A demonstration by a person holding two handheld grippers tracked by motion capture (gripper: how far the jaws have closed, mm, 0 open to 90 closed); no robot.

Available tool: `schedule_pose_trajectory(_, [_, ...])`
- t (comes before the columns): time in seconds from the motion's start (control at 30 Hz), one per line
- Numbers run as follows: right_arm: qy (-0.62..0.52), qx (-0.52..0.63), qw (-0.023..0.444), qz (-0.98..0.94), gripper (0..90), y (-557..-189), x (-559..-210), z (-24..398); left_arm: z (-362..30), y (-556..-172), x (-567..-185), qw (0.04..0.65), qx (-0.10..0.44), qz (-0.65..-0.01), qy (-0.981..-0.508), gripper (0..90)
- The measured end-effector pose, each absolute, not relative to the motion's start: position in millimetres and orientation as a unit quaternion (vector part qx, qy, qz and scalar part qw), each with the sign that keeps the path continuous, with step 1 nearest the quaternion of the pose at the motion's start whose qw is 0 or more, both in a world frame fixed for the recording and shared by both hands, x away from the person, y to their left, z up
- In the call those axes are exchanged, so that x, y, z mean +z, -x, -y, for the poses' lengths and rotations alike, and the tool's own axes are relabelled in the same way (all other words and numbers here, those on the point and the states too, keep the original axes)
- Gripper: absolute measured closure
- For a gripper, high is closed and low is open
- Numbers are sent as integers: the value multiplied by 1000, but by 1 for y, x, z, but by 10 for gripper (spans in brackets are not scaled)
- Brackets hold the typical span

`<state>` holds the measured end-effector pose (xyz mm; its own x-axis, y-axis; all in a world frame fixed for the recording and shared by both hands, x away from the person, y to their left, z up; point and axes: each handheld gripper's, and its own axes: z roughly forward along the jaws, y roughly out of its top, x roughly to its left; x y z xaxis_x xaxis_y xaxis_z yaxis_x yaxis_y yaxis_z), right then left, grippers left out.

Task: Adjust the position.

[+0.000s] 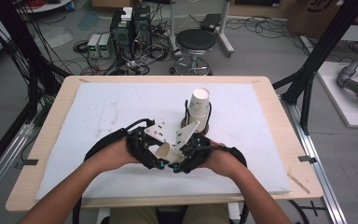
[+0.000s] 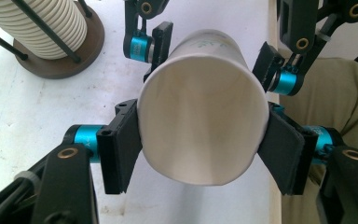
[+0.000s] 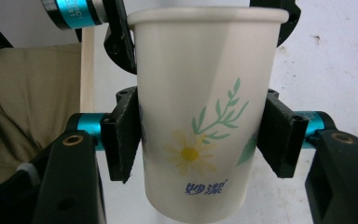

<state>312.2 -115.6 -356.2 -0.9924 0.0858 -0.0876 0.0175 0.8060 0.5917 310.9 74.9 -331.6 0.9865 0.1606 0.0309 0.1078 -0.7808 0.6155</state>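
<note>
Paper cup (image 1: 166,151) held above the near middle of the white pad (image 1: 98,116) on the desk (image 1: 60,105), lying roughly level between both tools. Left gripper (image 2: 200,140): pads pressed on the cup near its open mouth, which faces this camera; interior white, nothing visible inside. Right gripper (image 3: 200,140): pads closed on the cup's printed wall, a daisy and green sprig between them, with the rolled rim toward the other gripper. Stack of nested paper cups (image 1: 198,107), at about 1 o'clock from the held cup, standing within a dark wire holder (image 2: 58,60) on a round brown base
</note>
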Motion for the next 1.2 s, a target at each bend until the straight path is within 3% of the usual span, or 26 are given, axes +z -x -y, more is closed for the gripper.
schedule_pose_trajectory(0.17, [-37, 315, 49, -947, 390, -313, -358, 118, -77, -312, -336, 353, 40, -82, -931, 302])
schedule_pose_trajectory(0.33, [-49, 315, 43, -947, 395, -314, -358, 120, -85, -313, -339, 413, 42, -101, -904, 189])
schedule_pose_trajectory(0.73, [-86, 361, 39, -928, 389, -316, -363, 143, -119, -312, -349, 567, 54, -189, -800, 183])
schedule_pose_trajectory(1.2, [-115, 466, 86, -873, 371, -305, -382, 185, -155, -303, -373, 624, 109, -236, -736, 189])
